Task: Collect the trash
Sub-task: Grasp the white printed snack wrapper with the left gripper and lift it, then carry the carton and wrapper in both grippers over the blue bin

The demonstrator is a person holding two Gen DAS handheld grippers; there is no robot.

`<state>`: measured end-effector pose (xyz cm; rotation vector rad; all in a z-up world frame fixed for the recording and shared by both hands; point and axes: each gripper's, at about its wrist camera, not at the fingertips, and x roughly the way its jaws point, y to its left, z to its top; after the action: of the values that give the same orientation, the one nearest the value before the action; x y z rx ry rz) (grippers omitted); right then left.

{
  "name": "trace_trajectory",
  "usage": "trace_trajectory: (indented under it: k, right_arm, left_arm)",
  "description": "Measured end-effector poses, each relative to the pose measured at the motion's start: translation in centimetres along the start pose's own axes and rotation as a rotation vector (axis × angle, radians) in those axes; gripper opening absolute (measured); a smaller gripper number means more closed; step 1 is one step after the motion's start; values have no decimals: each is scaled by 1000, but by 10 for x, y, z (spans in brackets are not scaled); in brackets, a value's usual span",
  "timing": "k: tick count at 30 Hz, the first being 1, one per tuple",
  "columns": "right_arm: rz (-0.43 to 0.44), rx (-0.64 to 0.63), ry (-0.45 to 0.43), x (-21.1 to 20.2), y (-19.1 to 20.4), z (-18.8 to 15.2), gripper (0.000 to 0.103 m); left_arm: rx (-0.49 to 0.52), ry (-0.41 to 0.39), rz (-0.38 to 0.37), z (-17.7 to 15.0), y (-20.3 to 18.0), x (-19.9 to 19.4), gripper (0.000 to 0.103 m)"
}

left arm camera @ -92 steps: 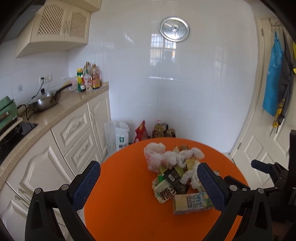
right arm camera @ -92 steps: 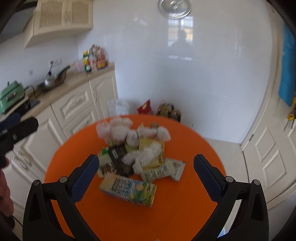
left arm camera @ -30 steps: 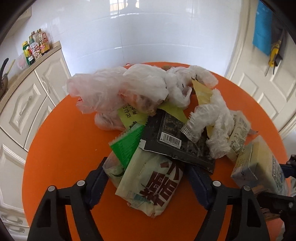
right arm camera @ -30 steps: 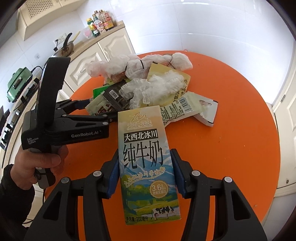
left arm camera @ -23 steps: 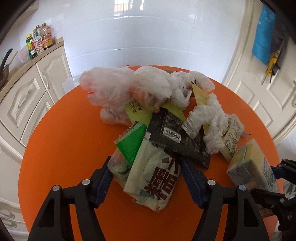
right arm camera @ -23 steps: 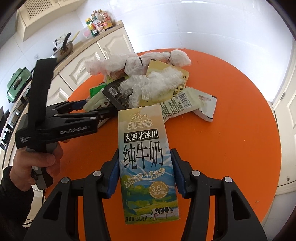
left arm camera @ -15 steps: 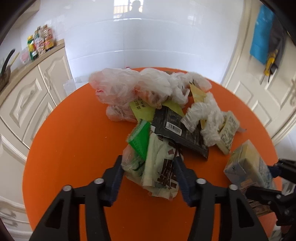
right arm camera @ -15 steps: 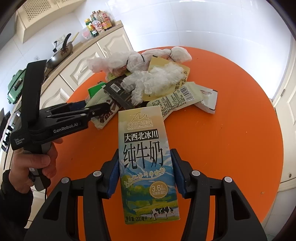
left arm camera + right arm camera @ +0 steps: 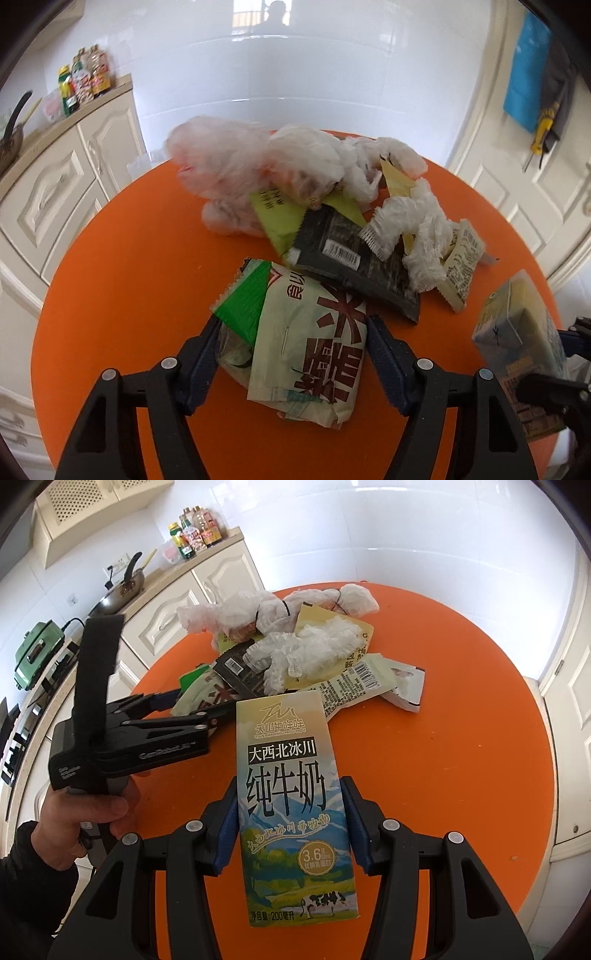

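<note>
My left gripper (image 9: 291, 332) is shut on a pale green food wrapper with brown lettering (image 9: 314, 343) and a green packet (image 9: 245, 301), held just above the orange round table (image 9: 122, 280). My right gripper (image 9: 290, 797) is shut on a milk carton (image 9: 291, 805), which also shows in the left wrist view (image 9: 517, 354). The trash pile lies behind: a black packet (image 9: 351, 254), crumpled white plastic bags (image 9: 258, 166), a white wad (image 9: 410, 225), a yellow packet (image 9: 332, 627) and a small white box (image 9: 404, 686). The left gripper shows in the right wrist view (image 9: 192, 705).
Cream kitchen cabinets (image 9: 48, 192) and a counter with bottles (image 9: 195, 528) and a pan (image 9: 118, 590) stand to the left. A white door (image 9: 535, 177) is at the right. A white tiled wall (image 9: 295, 74) is behind the table.
Both grippers came down from above the table to the pile. The left closed on the pale green wrapper and pulled it back out of the pile. The right stays shut on the milk carton.
</note>
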<state>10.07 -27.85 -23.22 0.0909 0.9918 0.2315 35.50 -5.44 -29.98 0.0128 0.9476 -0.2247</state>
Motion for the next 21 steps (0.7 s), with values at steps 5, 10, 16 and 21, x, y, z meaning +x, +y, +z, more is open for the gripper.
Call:
trace_trajectory:
  k: [5, 10, 16, 21]
  right_arm:
    - [2, 5, 0, 0, 0, -2, 52]
    - [16, 7, -17, -4, 3, -1, 52]
    - [27, 22, -67, -19, 5, 1, 52]
    - [15, 37, -119, -39, 1, 0, 52]
  left_arm:
    - [-78, -20, -17, -14, 28, -19, 69]
    - [-82, -50, -11, -28, 29, -51, 69]
    - [-59, -105, -31, -26, 10, -96, 69]
    - [-10, -160, -69, -17, -17, -141, 69]
